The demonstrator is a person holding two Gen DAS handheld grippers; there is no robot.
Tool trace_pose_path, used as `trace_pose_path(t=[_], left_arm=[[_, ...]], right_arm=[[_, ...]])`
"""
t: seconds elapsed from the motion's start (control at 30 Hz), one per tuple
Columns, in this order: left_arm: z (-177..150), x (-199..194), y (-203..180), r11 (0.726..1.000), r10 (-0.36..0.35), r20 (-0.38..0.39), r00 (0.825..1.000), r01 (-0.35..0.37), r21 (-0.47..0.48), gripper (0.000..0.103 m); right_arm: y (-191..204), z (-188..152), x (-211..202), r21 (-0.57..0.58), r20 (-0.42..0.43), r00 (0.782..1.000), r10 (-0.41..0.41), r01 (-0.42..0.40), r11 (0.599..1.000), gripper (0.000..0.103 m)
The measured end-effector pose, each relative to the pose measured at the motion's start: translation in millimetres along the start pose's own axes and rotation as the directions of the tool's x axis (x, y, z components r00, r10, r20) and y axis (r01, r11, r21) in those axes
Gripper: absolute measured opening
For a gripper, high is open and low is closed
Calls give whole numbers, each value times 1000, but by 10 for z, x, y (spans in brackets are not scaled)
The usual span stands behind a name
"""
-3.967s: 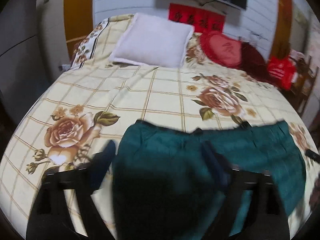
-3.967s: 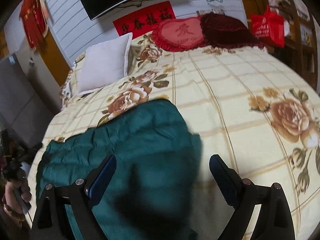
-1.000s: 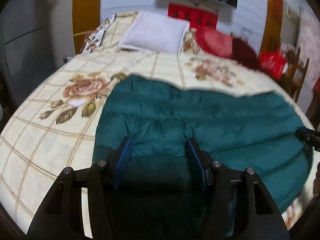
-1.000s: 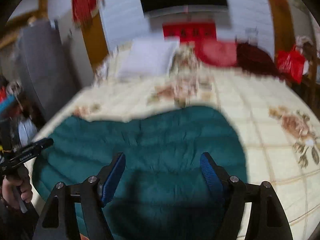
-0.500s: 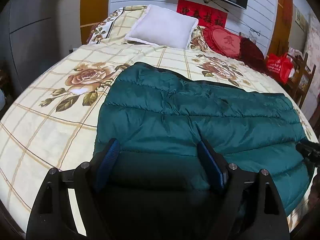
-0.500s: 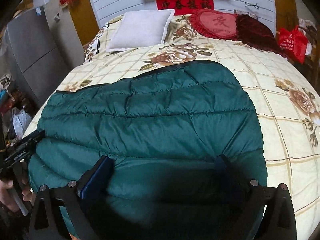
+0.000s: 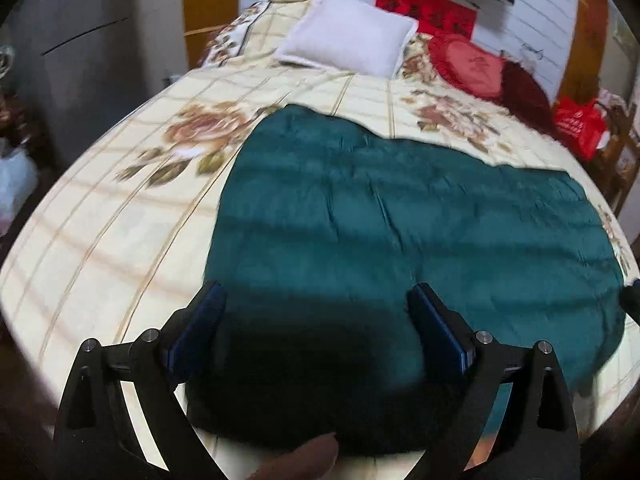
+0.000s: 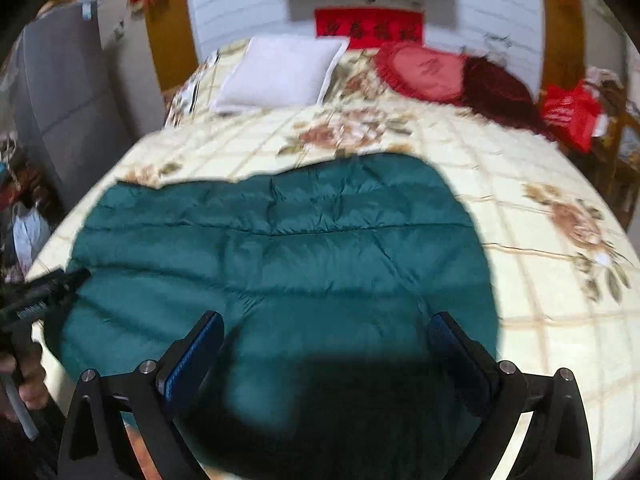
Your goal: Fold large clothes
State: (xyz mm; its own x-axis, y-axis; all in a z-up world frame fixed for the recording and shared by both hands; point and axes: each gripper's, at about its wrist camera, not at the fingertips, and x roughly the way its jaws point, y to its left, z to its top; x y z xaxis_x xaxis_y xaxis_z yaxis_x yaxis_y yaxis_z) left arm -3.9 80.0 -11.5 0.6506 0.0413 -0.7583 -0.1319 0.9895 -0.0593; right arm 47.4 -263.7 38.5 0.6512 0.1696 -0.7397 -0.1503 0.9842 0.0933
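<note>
A dark green quilted jacket (image 7: pixel 400 216) lies spread flat on the bed; it also shows in the right wrist view (image 8: pixel 288 256). My left gripper (image 7: pixel 316 324) is open and empty, raised over the jacket's near left edge. My right gripper (image 8: pixel 326 348) is open and empty, raised over the jacket's near right part. The left gripper's body shows at the left edge of the right wrist view (image 8: pixel 40 292). The jacket's near hem is in shadow.
The bed has a cream floral sheet (image 7: pixel 120 220). A white pillow (image 7: pixel 348 36), a red heart cushion (image 7: pixel 468 64) and a dark red cushion (image 7: pixel 524 96) lie at its head. A red bag (image 7: pixel 576 124) sits at the right. A grey cabinet (image 8: pixel 68 92) stands left.
Both grippers have lifted and drawn back a little from the jacket, still open. The jacket lies flat and has not moved.
</note>
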Motion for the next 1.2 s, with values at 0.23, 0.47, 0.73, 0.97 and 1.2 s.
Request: trace_pose_path(t=[0.23, 0.47, 0.73, 0.97, 1.2], left_arm=[[-450, -627, -297, 1000, 13, -86, 996, -10, 25, 94], [-854, -1262, -592, 996, -48, -39, 998, 51, 70, 94], [-969, -1780, -691, 992, -90, 47, 995, 85, 97, 94], [-1043, -2040, -686, 990, -115, 90, 989, 107, 91, 94], [-1057, -2087, -658, 991, -117, 107, 987, 109, 79, 94]], right_arm=[[187, -420, -910, 49, 33, 999, -13, 11, 999, 103], [345, -742, -1395, 58, 60, 998, -18, 14, 998, 103], [421, -894, -1832, 50, 118, 991, -55, 49, 998, 103], [454, -920, -2143, 52, 171, 983, -60, 52, 997, 103], [539, -938, -2262, 19, 195, 979, -59, 57, 998, 103]])
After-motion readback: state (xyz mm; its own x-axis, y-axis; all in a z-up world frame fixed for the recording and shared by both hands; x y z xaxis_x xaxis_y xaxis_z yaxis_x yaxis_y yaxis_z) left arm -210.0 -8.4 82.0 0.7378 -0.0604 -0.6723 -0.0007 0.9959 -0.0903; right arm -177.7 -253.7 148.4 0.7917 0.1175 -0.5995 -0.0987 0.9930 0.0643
